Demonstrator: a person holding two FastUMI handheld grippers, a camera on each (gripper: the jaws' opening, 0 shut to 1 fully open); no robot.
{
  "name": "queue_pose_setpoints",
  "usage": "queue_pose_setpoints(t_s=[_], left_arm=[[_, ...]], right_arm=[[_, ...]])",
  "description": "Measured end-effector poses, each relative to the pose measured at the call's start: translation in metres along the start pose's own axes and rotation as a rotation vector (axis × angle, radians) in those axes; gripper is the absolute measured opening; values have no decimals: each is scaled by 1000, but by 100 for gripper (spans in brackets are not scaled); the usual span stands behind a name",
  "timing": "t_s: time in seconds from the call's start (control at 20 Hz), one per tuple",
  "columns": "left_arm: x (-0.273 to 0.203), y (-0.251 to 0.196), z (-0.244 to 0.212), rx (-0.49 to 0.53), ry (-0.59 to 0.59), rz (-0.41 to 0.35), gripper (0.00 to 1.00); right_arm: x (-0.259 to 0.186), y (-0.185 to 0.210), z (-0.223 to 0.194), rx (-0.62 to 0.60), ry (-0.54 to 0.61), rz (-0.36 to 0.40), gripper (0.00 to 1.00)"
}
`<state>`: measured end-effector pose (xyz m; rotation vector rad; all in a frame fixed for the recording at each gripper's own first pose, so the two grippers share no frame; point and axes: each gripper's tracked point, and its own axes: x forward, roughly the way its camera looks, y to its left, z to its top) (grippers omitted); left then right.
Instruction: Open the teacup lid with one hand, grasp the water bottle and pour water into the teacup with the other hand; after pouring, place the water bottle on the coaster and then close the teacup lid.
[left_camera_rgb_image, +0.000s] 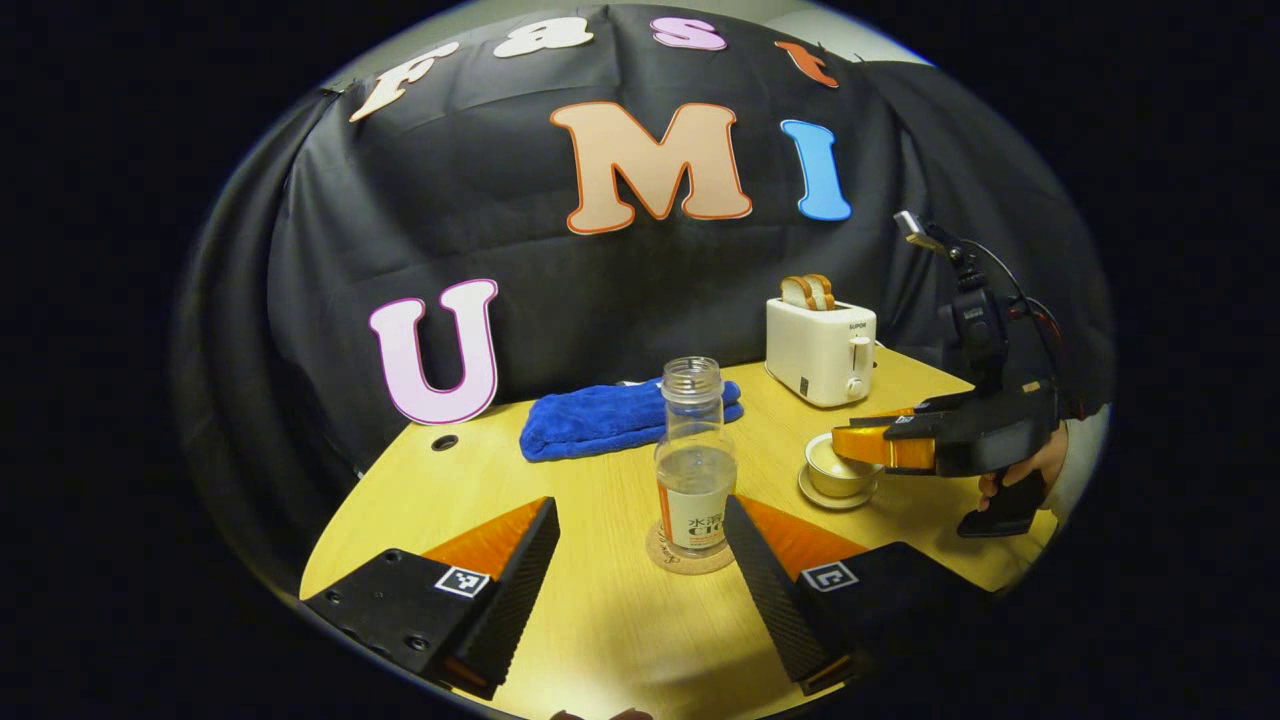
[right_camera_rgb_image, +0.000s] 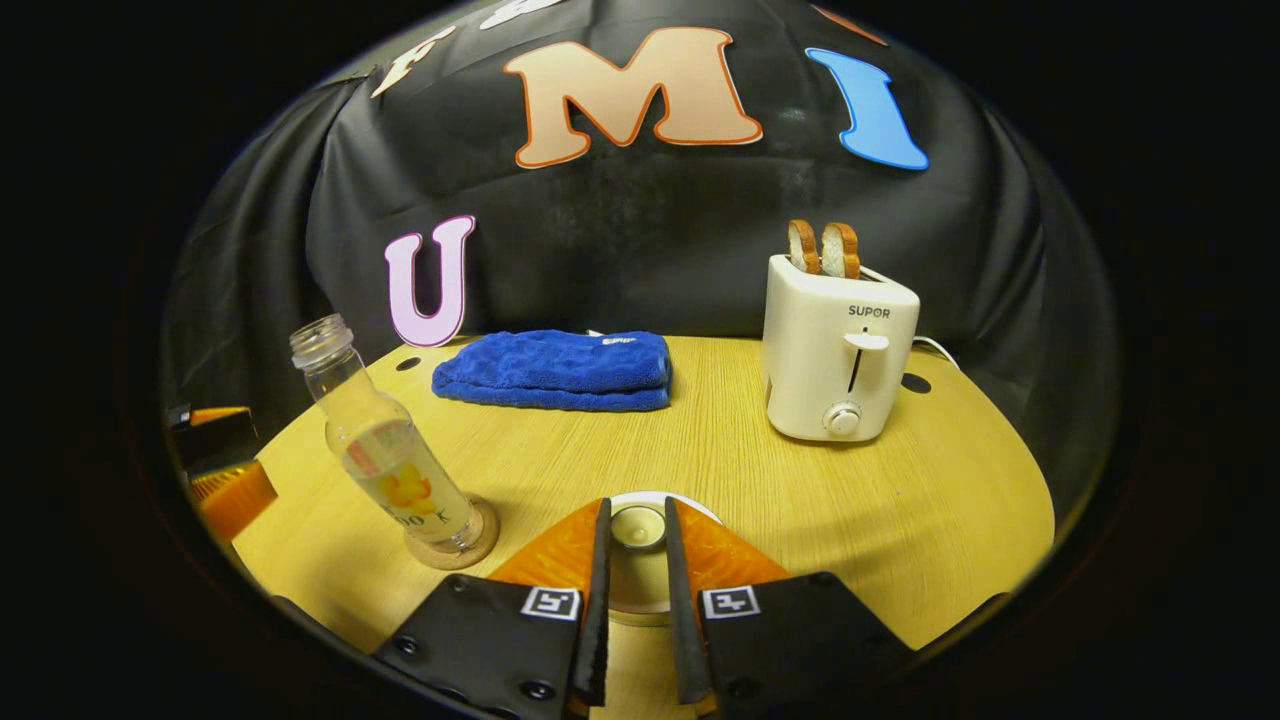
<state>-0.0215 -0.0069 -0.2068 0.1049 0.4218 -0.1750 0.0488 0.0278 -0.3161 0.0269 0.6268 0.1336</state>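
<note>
A clear, capless water bottle, partly filled, stands upright on a round cork coaster. My left gripper is open and wide, one finger on each side of the bottle's base, with neither finger pressing on it. To the right, a white teacup sits on its saucer. My right gripper, held by a hand, reaches over the cup's rim. In the right gripper view, my right gripper is shut on the knob of the white lid, over the cup. I cannot tell whether the lid is seated. The bottle leans in that view's left.
A folded blue towel lies at the back of the wooden table. A white toaster holding two bread slices stands at the back right. The left gripper's orange side shows at the far left of the right gripper view.
</note>
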Motion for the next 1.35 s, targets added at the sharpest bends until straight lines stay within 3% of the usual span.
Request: queue_pose_setpoints(t_s=[0.1,0.45,0.95,1.1,1.2,1.25,1.35], left_arm=[[-3,3,6,0,-9,5,96],[-11,13,53,-24,-103,28,96],[-42,32,131,-46,-275,81,96],[-56,37,150,-29,-330,121,96],[-63,33,158,-12,-353,131,95],[-65,30,160,-10,-358,125,99],[-67,29,161,-13,-359,124,95]], right_arm=[[-2,-3,1,-26,-11,-13,34],[-45,-3,44,-17,-115,-32,94],[-150,3,134,-25,-360,-65,96],[-173,5,145,-29,-406,-88,93],[-184,5,149,3,-433,-89,96],[-186,4,149,17,-443,-90,94],[-185,3,142,19,-433,-90,96]])
